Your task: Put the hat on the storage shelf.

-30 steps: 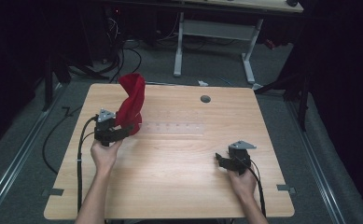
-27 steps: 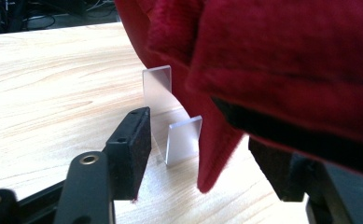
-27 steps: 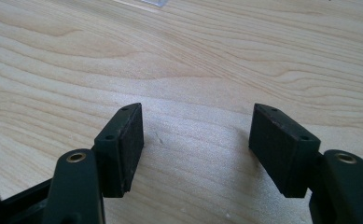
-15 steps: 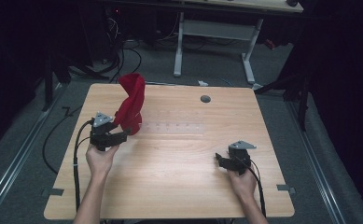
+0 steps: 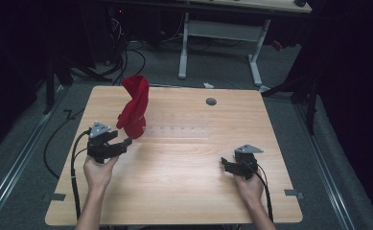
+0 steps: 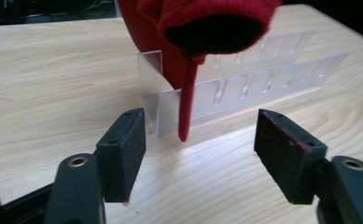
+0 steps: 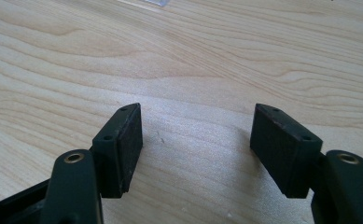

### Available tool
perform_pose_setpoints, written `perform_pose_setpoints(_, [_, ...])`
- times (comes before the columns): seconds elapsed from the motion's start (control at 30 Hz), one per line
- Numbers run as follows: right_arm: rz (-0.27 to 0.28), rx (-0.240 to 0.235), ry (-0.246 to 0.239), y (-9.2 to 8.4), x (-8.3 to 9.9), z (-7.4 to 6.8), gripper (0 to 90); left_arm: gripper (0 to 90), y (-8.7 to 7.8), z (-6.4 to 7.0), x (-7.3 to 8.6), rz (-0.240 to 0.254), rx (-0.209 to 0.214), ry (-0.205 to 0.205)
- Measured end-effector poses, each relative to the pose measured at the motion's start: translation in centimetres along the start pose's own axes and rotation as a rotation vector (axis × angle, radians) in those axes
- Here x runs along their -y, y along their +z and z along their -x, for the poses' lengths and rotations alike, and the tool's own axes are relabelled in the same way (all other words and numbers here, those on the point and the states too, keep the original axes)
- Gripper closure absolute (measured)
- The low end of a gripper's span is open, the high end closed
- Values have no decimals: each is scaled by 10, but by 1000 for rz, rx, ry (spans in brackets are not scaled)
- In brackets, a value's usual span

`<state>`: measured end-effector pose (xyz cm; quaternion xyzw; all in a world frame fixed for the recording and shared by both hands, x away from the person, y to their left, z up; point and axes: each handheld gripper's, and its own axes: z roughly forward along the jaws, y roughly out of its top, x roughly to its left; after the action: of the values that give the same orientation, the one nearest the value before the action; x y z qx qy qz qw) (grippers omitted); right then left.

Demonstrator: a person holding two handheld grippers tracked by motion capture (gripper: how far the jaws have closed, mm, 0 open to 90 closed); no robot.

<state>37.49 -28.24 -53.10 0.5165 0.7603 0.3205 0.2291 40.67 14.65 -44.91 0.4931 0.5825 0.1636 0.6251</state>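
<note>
Black left gripper [image 5: 125, 142] and right gripper [image 5: 226, 164] (grey three-cornered plates on top) trail black cables

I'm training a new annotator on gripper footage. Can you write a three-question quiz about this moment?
1. True or false: the left gripper is clamped on the red cloth.
2. What does the cloth stand in? A) a bowl B) a clear slotted rack C) a box
3. What lies between the jaws of the right gripper?

Key: 1 false, its jaws stand open, just short of the cloth; 2 B; 3 nothing but bare table.
</note>
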Motion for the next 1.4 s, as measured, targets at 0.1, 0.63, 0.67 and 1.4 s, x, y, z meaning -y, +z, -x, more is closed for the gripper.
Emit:
perform_pose_setpoints(0.1, [0,-1,-1,0,0,0,345,316,-5,1,1,9,18,-14])
perform_pose_setpoints(0.63, [0,0,0,0,0,0,346,269,-31,6,35,-34,67,-56])
perform_pose_setpoints(0.67, [0,0,0,0,0,0,346,269,-32,7,37,-39,68,-59])
perform_pose_setpoints(1.4, [0,1,0,0,0,0,345,281,-21,22,77,-96,108,-58])
